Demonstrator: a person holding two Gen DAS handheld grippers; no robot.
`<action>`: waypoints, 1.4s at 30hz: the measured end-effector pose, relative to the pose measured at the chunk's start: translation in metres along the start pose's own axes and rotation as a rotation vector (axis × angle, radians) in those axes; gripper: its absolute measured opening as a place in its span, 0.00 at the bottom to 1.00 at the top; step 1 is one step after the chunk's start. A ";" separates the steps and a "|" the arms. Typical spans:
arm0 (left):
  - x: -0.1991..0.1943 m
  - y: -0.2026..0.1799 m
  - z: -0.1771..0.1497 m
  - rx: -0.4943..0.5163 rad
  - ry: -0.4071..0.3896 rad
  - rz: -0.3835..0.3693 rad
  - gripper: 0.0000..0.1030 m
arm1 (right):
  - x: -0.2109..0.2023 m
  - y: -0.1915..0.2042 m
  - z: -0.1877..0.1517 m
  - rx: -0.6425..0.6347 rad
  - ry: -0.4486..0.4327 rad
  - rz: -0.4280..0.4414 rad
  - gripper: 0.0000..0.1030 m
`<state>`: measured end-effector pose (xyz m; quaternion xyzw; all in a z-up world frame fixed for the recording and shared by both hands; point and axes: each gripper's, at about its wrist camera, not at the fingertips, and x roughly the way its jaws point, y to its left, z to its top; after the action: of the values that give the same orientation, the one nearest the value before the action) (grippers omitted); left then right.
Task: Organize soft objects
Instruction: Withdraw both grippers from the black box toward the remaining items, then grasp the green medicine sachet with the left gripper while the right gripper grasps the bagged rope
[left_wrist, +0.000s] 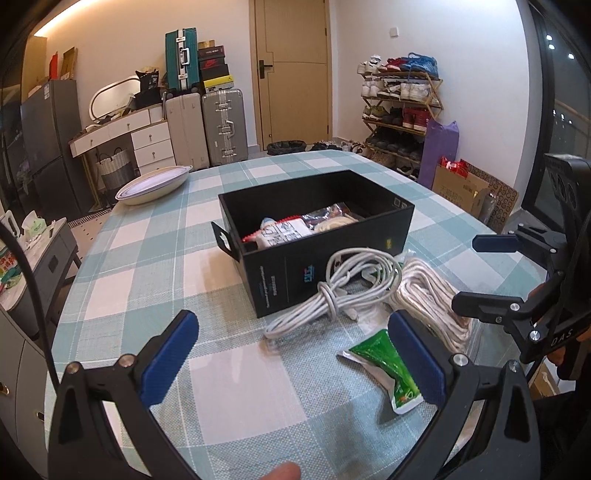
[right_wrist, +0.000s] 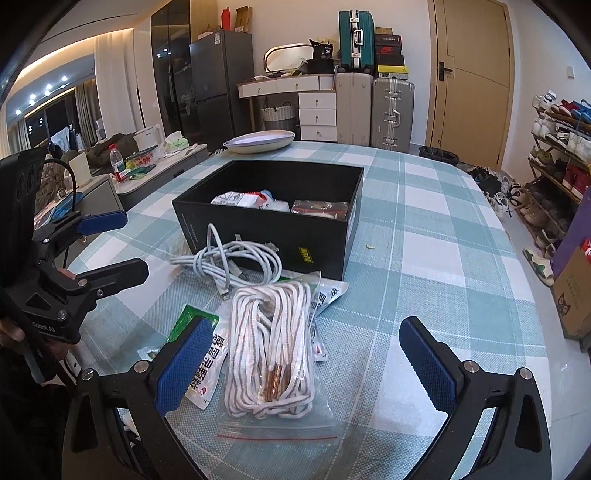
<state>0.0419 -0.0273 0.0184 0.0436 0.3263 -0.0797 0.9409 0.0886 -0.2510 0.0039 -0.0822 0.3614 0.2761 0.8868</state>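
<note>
An open black box (left_wrist: 317, 258) (right_wrist: 266, 236) stands mid-table with several packets (left_wrist: 280, 230) (right_wrist: 243, 199) inside. In front of it lie a coiled white cable (left_wrist: 343, 291) (right_wrist: 236, 262), white rope in a clear zip bag (left_wrist: 432, 295) (right_wrist: 273, 347), a green sachet (left_wrist: 384, 362) (right_wrist: 184, 321) and a white printed packet (right_wrist: 207, 373). My left gripper (left_wrist: 292, 319) (right_wrist: 125, 245) is open, holding nothing, with the cable just beyond its fingertips. My right gripper (right_wrist: 306, 325) (left_wrist: 476, 273) is open, its fingers straddling the rope bag; whether they touch it is unclear.
A checked teal-and-white cloth covers the table (left_wrist: 155, 266) (right_wrist: 443, 229). An oval dish (left_wrist: 153, 184) (right_wrist: 258, 140) sits at the far edge. Off the table are a low cabinet (left_wrist: 48, 251), suitcases (left_wrist: 221, 125) and a shoe rack (left_wrist: 402, 110).
</note>
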 end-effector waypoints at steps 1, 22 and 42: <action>0.001 -0.002 -0.001 0.009 0.006 -0.002 1.00 | 0.002 0.000 -0.001 0.001 0.005 0.003 1.00; 0.023 -0.041 -0.018 0.119 0.133 -0.073 1.00 | 0.029 -0.001 -0.013 0.004 0.115 -0.017 1.00; 0.031 -0.025 -0.019 0.096 0.192 0.028 1.00 | 0.027 -0.003 -0.015 -0.006 0.142 -0.032 1.00</action>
<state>0.0496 -0.0529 -0.0167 0.1004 0.4102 -0.0774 0.9031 0.0970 -0.2466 -0.0256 -0.1100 0.4213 0.2562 0.8630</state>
